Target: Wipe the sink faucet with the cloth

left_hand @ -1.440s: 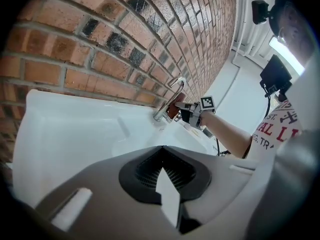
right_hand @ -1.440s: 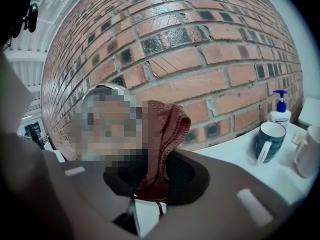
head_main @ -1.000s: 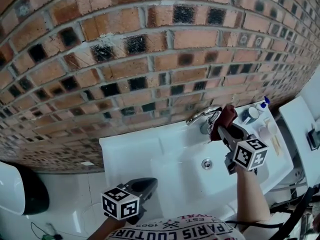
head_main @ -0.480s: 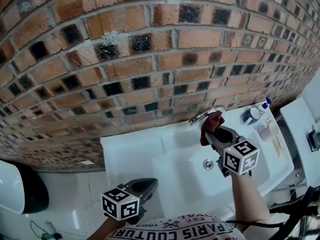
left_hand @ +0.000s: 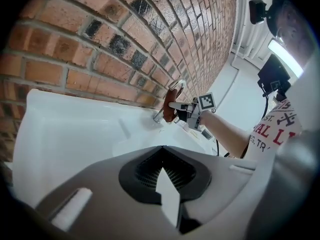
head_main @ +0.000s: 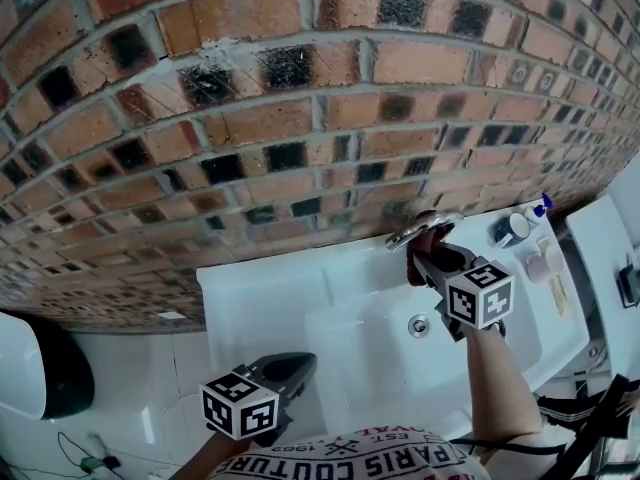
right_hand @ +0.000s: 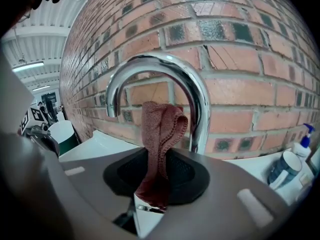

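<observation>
A curved chrome faucet (head_main: pixel 421 229) rises from the back of the white sink (head_main: pixel 260 298), against the brick wall. My right gripper (head_main: pixel 430 258) is shut on a dark red cloth (head_main: pixel 418 252) and holds it up against the faucet. In the right gripper view the cloth (right_hand: pixel 160 134) stands upright from the jaws, just in front of the faucet's arch (right_hand: pixel 165 66). My left gripper (head_main: pixel 287 372) hangs low by the sink's front edge, shut and holding nothing. The left gripper view shows the faucet (left_hand: pixel 173 90) and cloth (left_hand: pixel 169 113) far off.
A drain (head_main: pixel 419 325) sits in the basin below the right gripper. A cup (head_main: pixel 503 230), a spray bottle (head_main: pixel 533 210) and small items stand on the sink's right end. A white and black rounded object (head_main: pixel 30 368) stands on the floor at far left.
My right gripper has carried the cloth leftward from the faucet's base side to under its arch. The left gripper has stayed where it was.
</observation>
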Motion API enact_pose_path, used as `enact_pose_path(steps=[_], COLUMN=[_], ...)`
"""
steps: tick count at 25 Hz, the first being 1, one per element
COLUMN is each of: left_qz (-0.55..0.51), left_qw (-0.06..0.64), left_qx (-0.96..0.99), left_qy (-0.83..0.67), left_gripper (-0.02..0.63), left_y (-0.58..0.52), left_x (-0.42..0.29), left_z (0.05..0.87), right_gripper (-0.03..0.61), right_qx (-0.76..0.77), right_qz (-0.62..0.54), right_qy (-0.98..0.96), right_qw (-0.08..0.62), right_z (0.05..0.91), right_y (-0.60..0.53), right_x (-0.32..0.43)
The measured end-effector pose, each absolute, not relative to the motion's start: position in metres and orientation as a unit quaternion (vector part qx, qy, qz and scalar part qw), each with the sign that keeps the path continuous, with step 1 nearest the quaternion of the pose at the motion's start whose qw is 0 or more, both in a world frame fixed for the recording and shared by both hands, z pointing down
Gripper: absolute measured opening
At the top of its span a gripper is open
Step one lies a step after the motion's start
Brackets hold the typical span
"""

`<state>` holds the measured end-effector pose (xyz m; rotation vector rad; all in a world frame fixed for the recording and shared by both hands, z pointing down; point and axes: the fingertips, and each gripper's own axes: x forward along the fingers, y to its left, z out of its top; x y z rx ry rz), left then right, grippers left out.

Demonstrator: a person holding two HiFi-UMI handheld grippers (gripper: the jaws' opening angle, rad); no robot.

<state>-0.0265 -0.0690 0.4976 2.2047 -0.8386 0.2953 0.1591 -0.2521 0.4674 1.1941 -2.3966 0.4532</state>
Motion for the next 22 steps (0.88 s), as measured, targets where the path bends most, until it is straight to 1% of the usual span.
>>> enact_pose_path(steps=[7,13,22], left_qz=[0.116,0.112,0.106], left_qw=[0.38,0.378,0.37], left_qx=[0.858,0.858,0.861], left_qy=[-0.326,-0.329,-0.332], left_gripper=[0.006,0.006,0.006], left_y=[-0.068,-0.07,-0.067], left_x=[-0.027,-0.03,-0.031], left_z=[0.504,0.501,0.493], right_gripper=[0.094,0.092,0.092], right_qx=[0.44,0.439,0.457], right_qz=[0.203,0.234,0.218], right_qy=[-0.842,-0.84,-0.838], right_qw=[0.235,0.217,0.203], right_z=[0.488,0.49,0.463], right_y=[-0.262,-0.262,-0.258], right_x=[0.174,0.176,0.187])
